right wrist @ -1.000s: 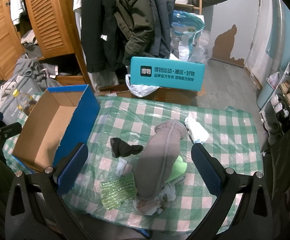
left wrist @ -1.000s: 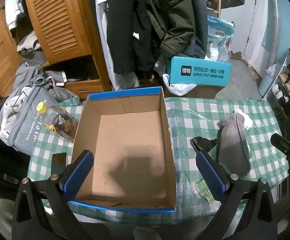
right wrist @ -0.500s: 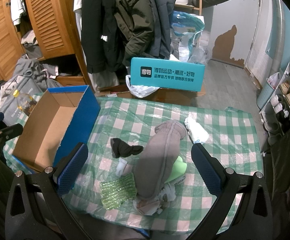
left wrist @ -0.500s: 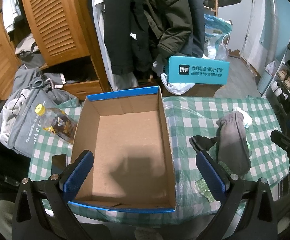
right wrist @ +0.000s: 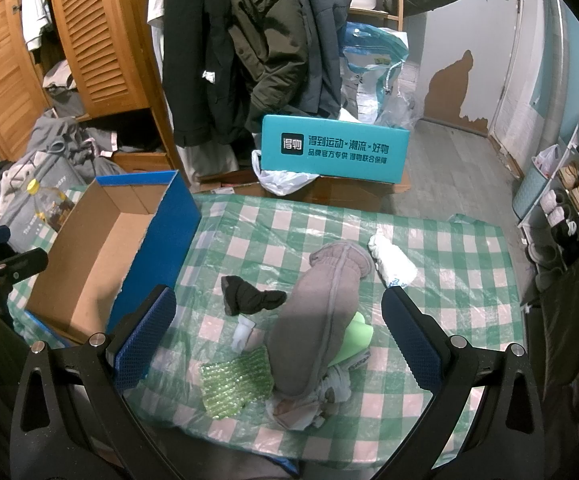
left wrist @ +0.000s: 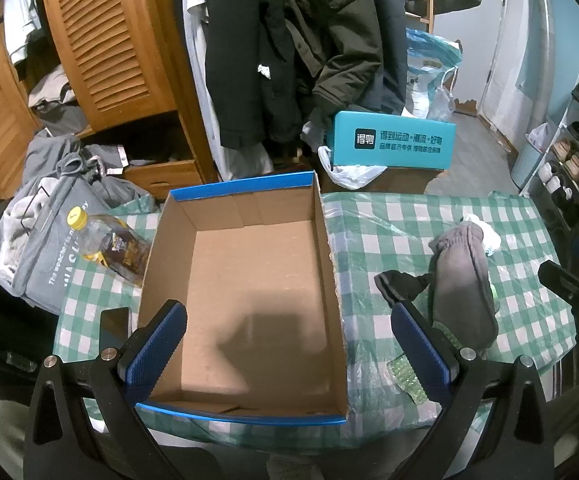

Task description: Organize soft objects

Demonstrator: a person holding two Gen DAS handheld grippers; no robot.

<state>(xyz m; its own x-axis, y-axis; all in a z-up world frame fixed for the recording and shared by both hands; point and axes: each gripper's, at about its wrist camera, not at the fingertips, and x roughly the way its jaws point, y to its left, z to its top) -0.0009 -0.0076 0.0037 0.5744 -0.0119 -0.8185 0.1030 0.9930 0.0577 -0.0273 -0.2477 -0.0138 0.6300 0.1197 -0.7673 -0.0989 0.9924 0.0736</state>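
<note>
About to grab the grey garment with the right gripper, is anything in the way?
Nothing visible blocks it. The right gripper is open above the grey garment, which lies on top of the pile. The black sock lies just left of it, touching its side.

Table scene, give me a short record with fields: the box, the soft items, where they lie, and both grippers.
box: cardboard box, open, nothing inside
soft items: grey garment, black sock, white bundle, green bubble wrap
location: all on the checked tablecloth, right of the box
bottle: bottle lying left of the box
left gripper: jaws open, above the box, holding nothing
right gripper: jaws open, above the grey garment, holding nothing
</note>
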